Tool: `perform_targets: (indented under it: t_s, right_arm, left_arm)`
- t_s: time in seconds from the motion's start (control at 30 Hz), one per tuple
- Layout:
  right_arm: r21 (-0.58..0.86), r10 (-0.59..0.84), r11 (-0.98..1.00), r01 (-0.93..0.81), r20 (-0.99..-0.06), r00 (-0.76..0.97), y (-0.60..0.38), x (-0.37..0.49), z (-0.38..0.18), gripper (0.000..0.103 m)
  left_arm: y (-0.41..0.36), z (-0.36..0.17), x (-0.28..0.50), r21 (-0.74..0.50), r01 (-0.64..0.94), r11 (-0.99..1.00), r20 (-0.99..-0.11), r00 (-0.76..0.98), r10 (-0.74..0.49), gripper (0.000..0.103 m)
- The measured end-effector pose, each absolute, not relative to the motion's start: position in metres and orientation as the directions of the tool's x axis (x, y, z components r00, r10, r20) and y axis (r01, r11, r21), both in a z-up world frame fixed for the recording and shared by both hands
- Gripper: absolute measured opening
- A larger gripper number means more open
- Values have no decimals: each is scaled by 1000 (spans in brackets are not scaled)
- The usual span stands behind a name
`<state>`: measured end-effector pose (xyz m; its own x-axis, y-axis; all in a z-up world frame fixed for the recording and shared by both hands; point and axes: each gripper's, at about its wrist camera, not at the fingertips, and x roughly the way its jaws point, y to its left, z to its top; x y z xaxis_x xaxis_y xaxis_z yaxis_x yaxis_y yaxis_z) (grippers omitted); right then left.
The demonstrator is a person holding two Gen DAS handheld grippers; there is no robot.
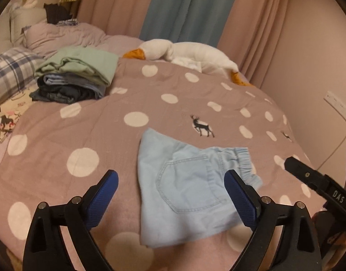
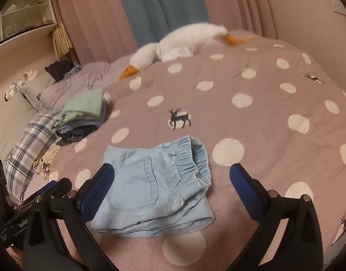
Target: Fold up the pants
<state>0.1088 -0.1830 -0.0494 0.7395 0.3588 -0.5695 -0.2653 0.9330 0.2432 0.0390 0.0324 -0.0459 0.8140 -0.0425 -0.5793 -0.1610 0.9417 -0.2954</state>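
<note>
Both pairs of tongs stand released, jaws spread wide with nothing between the blue pads. The left tongs hang just above the near edge of the pants, which show in the gap between the pads but are not touched by them. The right tongs hover likewise over the same garment, with its elastic waistband lying ahead of them and nearer their right-hand pad. In the left wrist view the other tool's black finger shows at the right edge, so the two tools sit close beside each other over the one bundle.

The pants, pale blue denim, lie on the bed as a compact packet: back pocket facing up, layers stacked at the near edge, waistband bunched at one side. That reads to me as a fold essentially finished and let go. The near layers look a little uneven, and the waistband corner curls, so a final smoothing could be wanted.

Farther ahead and to the left of the tongs sits a pile of folded clothes, green on top, dark denim beneath. What remains, I judge, is carrying this packet onto that pile. Beyond it all, a plush goose lies by the curtains.
</note>
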Motion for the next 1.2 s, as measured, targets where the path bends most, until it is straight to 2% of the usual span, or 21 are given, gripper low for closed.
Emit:
perform_targets:
  t_s: [0.13,0.53,1.2]
  right_arm:
    - [242,359,933,-266,-582,730,-181,103,-57,103]
    - [197,332,943,-268,-617,714,-172,98,-69,103]
    - [175,319,946,-271,-632,706,-164,96,-74,103]
  left_arm:
    - [27,-45,38,-285,-171,943,-590,807,-32,99]
    - [21,-57,33,-216,-209,954,-643,766,22,99]
    - [21,-59,28,-226,-203,953,-648,762,9,99]
